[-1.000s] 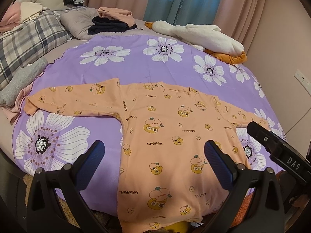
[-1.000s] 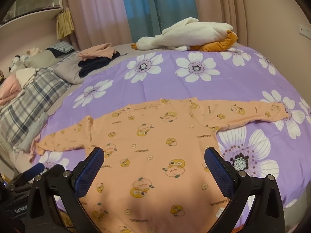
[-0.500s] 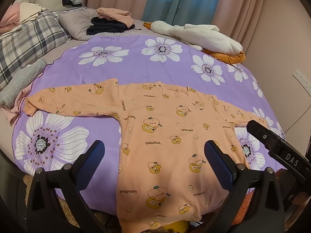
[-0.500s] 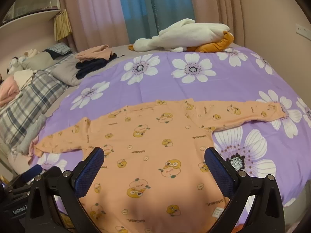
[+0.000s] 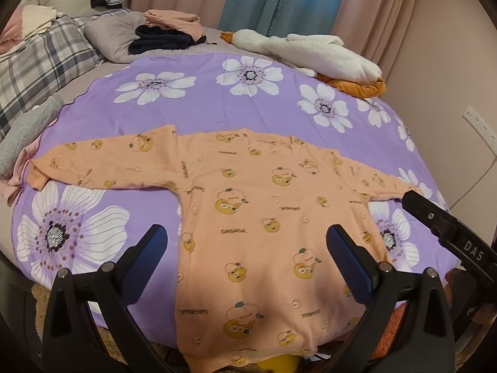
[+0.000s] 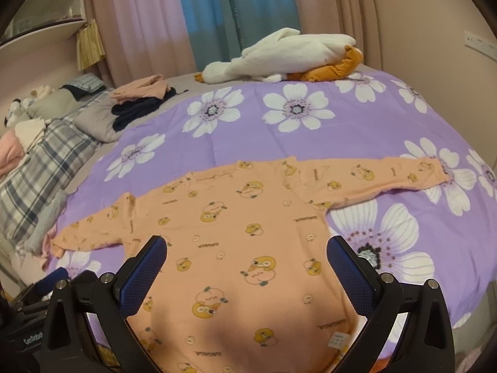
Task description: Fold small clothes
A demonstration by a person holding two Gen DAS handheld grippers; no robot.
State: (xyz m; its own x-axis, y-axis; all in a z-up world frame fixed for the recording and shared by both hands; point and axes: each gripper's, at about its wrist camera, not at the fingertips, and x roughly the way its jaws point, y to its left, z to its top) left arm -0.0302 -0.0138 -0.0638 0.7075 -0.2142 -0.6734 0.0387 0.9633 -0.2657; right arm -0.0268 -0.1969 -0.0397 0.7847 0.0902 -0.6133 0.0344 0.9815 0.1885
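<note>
Claws (image 5: pixel 247 253) (image 6: pixel 247 262) wide apart, empty, above shirt (image 5: pixel 248 217).

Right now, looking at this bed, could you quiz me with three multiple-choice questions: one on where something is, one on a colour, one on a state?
1. Where is the white plush toy?
A. at the far edge of the bed, by the curtains
B. on the orange garment
C. on the floor

2. What colour is the flowered sheet?
A. green
B. purple
C. red

3. How does the orange garment lie?
A. rolled up
B. folded in half
C. spread flat, sleeves out

Answers: 1 A, it lies beyond the sheet below the curtains; 2 B, purple with white flowers; 3 C, both sleeves stretch sideways, unfolded.
</note>
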